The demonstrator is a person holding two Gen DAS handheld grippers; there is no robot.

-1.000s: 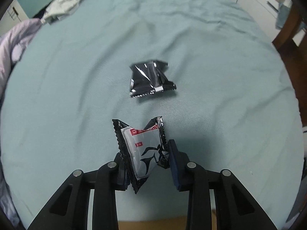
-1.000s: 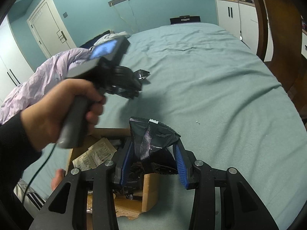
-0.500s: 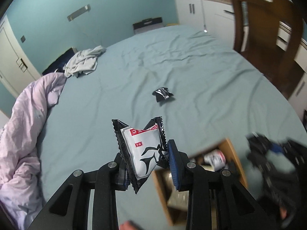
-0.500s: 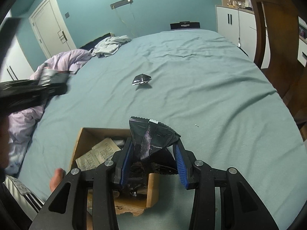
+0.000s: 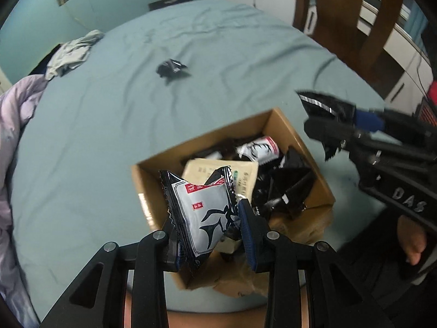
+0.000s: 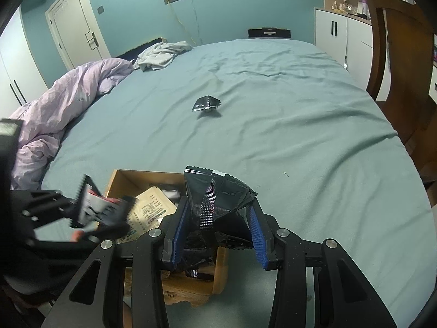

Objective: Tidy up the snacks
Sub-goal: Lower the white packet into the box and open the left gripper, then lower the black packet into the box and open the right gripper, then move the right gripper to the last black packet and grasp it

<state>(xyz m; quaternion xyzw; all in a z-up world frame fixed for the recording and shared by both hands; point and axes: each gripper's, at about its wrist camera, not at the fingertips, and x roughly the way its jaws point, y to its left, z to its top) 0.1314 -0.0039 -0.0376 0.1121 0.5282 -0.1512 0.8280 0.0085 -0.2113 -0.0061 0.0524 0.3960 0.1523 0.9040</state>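
Observation:
My left gripper (image 5: 209,232) is shut on a grey and black snack packet (image 5: 204,213) and holds it above the near left corner of an open cardboard box (image 5: 284,128). The box holds several snack packets. My right gripper (image 6: 218,232) is shut on a black snack packet (image 6: 218,196) over the box's right side (image 6: 120,180); it shows blurred in the left wrist view (image 5: 336,125). One more black packet (image 6: 206,103) lies alone on the teal bed, also in the left wrist view (image 5: 171,68).
A lilac duvet (image 6: 62,101) is bunched at the bed's left side and grey clothes (image 6: 161,54) lie at its far end. A wooden chair (image 6: 396,54) stands to the right of the bed. White cupboards (image 6: 336,35) line the far right wall.
My left gripper has swung back from the bed with its packet and now hangs over the box. My right gripper has hardly moved and still holds its black packet.

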